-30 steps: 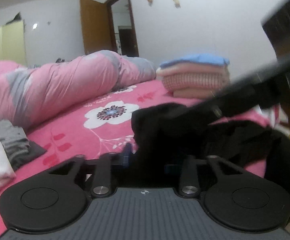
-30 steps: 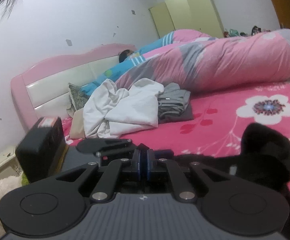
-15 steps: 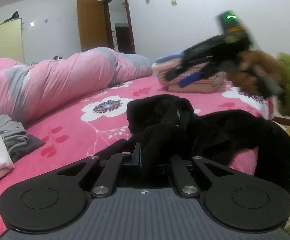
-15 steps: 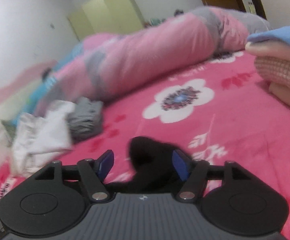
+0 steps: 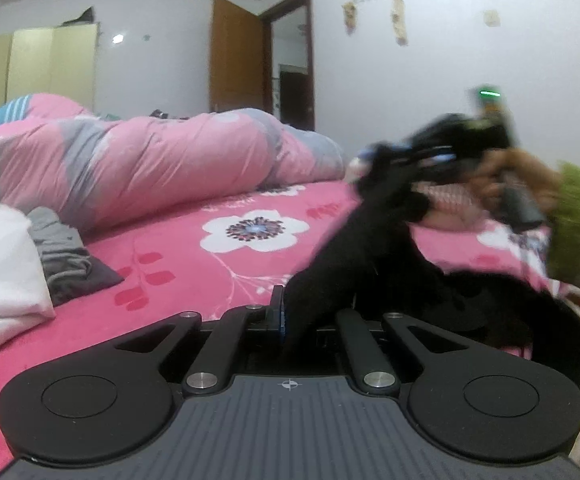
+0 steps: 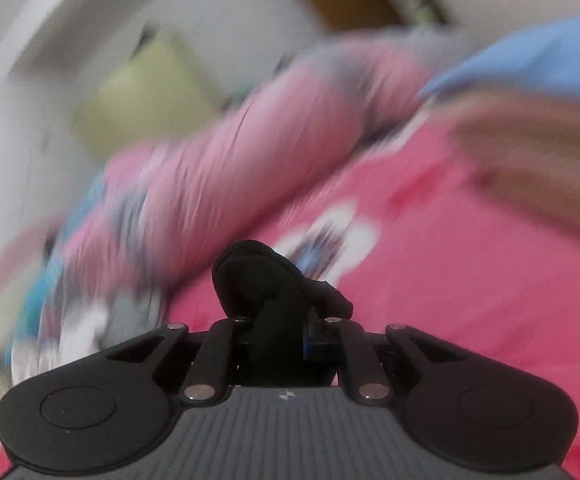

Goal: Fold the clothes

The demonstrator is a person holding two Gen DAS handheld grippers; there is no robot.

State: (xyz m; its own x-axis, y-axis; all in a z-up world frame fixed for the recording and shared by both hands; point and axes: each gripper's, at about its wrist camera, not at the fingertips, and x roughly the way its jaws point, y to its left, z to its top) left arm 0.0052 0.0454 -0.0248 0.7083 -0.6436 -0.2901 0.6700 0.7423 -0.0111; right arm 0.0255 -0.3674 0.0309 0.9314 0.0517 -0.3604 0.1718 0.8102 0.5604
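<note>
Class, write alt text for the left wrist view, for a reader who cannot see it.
A black garment stretches taut above a pink floral bed, pinched in the left gripper up close and the right gripper further off. A rolled pink duvet lies behind, with white and grey clothes at left.

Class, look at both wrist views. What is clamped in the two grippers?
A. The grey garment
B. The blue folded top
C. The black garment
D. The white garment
C: the black garment runs from the shut left gripper up to the right gripper, whose jaws have just closed on a bunch of it.
</note>
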